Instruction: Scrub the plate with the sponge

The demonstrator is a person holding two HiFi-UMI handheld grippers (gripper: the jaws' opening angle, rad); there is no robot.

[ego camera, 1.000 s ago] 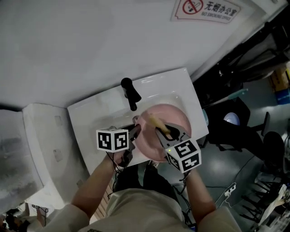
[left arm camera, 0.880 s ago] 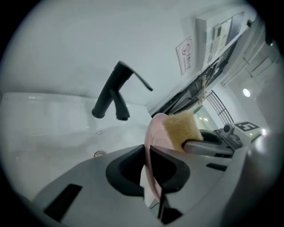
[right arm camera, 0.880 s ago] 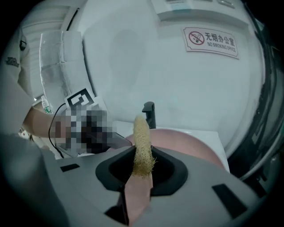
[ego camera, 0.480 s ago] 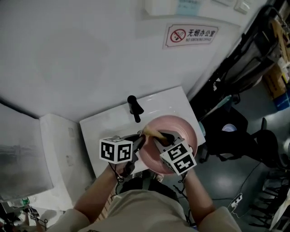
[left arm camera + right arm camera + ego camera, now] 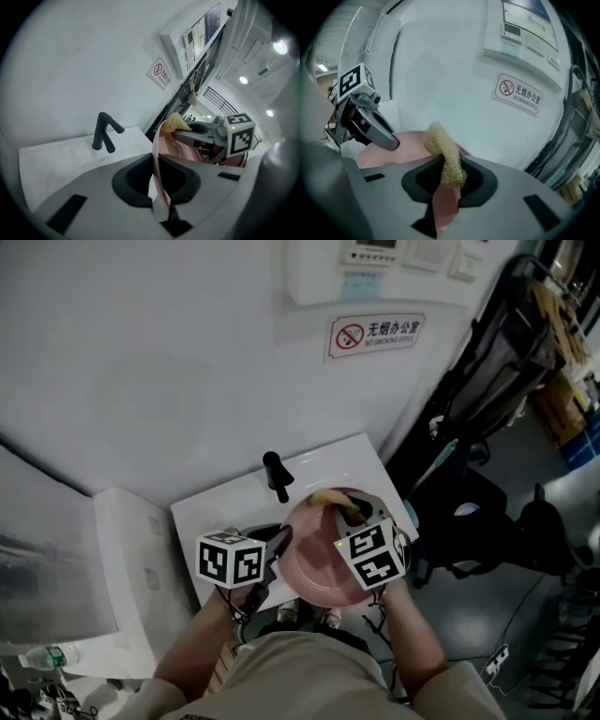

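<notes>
A pink plate [image 5: 319, 563] hangs tilted above the white sink [image 5: 220, 507]. My left gripper [image 5: 280, 540] is shut on the plate's left rim; in the left gripper view that thin pink edge [image 5: 158, 180] runs between the jaws of my left gripper [image 5: 157, 161]. My right gripper [image 5: 353, 510] is shut on a pale yellow fibrous sponge [image 5: 330, 498], which lies at the plate's far rim. In the right gripper view the sponge [image 5: 444, 152] sticks up from the jaws of my right gripper [image 5: 447, 176], with the plate [image 5: 401, 147] just behind it.
A black faucet [image 5: 275, 472] stands at the back of the sink. A white block [image 5: 127, 559] adjoins the sink on the left. A no-smoking sign [image 5: 376, 334] hangs on the white wall. Dark chairs and gear [image 5: 478, 502] crowd the floor on the right.
Both grippers have risen with the plate and the sponge, well above the basin. The sponge now sits at the plate's far rim instead of on its face.
</notes>
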